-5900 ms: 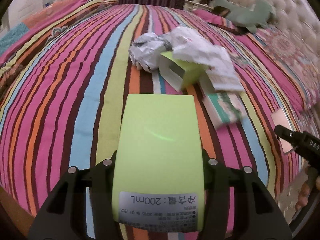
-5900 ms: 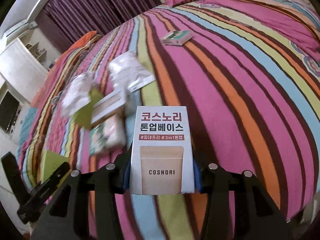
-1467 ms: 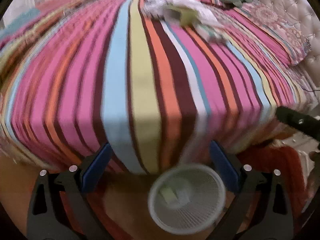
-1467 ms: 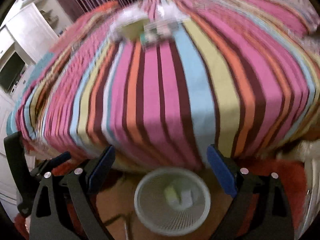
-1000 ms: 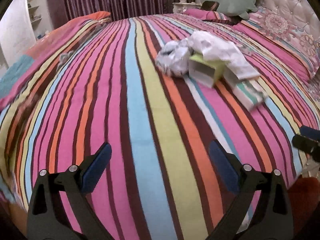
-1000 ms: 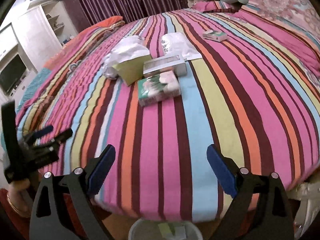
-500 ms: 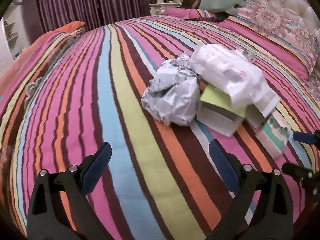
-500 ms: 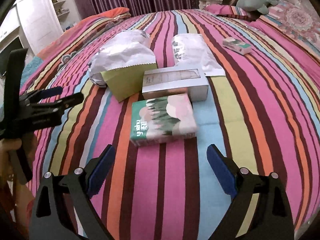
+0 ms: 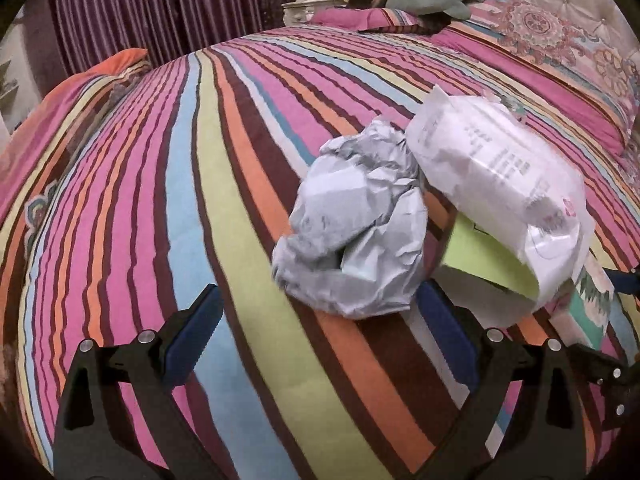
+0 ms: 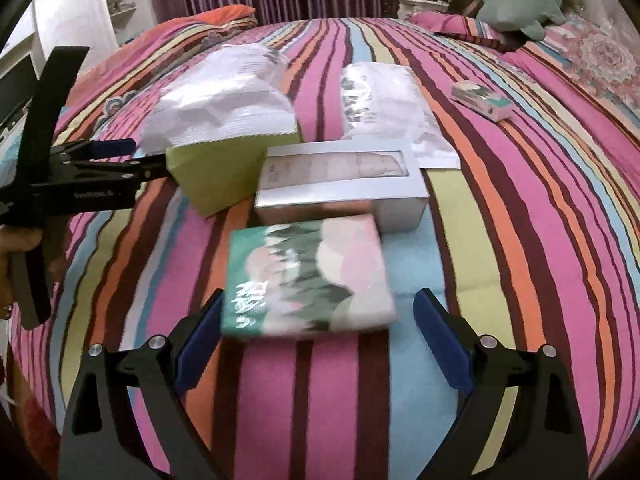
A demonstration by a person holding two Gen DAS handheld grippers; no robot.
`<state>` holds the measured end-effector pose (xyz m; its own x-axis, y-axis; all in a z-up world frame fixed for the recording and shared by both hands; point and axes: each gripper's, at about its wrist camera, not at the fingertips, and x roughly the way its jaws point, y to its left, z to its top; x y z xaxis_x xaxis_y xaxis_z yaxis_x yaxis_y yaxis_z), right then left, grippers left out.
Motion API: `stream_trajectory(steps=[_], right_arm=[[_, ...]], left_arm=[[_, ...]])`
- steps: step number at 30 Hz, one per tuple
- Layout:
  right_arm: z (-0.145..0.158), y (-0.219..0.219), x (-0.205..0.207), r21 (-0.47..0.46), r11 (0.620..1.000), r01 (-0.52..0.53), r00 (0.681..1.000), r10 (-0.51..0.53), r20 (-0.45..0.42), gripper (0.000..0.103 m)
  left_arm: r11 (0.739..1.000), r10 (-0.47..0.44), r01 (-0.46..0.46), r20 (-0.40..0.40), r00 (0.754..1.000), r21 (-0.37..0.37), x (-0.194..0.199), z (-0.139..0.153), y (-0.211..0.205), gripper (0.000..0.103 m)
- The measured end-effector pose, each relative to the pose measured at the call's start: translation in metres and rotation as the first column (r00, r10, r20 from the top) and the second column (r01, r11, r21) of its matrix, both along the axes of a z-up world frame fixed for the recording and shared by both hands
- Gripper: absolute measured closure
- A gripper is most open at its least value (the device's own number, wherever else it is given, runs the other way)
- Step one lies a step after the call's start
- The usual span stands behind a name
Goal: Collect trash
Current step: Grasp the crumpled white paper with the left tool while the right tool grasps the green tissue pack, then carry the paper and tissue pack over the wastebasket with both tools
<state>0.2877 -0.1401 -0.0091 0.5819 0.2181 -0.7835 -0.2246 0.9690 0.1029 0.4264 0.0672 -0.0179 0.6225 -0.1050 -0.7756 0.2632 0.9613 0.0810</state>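
Right wrist | tissue pack (image 10: 308, 280) between spread right hand-held gripper (image 10: 318, 320) fingers

Both boxes binned, left gripper (image 9: 318, 328) and right gripper (image 10: 318, 320) (now empty) nearer trash

Right gripper (image 10: 316, 316) fingers (image 10: 438, 330) spread wide — flanking the green-pink box (image 10: 308, 276).

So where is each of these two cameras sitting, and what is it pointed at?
Left wrist: rides the left tongs, open, aimed across the striped bed at a crumpled gray wrapper; only its own fingers show.
Right wrist: rides the right tongs, open, aimed at a green-and-pink packet; the person's hand and left tongs show at left.
Shared: bed, lime box, white bag.
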Motion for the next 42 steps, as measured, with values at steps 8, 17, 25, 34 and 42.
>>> stream_trajectory(steps=[8, 17, 25, 34, 42], right_arm=[[-0.003, -0.001, 0.008, -0.029, 0.999, 0.021, 1.0, -0.02, 0.022, 0.015], [-0.002, -0.004, 0.006, -0.022, 0.998, 0.066, 0.997, -0.065, 0.044, 0.031], [0.004, -0.017, -0.008, 0.044, 0.995, 0.085, 0.996, -0.085, 0.015, 0.035], [0.005, -0.022, -0.042, 0.031, 0.996, 0.083, 0.997, -0.083, 0.005, 0.035], [0.006, -0.025, -0.082, 0.034, 0.997, 0.062, 0.998, -0.062, 0.0, 0.035]], left_arm=[[1.0, 0.021, -0.021, -0.016, 1.0, -0.003, 0.026, 0.001, -0.005, 0.008], [0.995, 0.067, -0.073, -0.085, 0.994, -0.068, 0.025, -0.012, 0.001, 0.043], [0.981, 0.135, -0.144, -0.07, 0.988, -0.133, -0.016, -0.01, 0.016, 0.044], [0.969, 0.17, -0.179, -0.066, 0.983, -0.171, -0.094, -0.011, 0.02, 0.044], [0.961, 0.179, -0.188, -0.062, 0.982, -0.203, -0.163, -0.007, 0.009, 0.044]])
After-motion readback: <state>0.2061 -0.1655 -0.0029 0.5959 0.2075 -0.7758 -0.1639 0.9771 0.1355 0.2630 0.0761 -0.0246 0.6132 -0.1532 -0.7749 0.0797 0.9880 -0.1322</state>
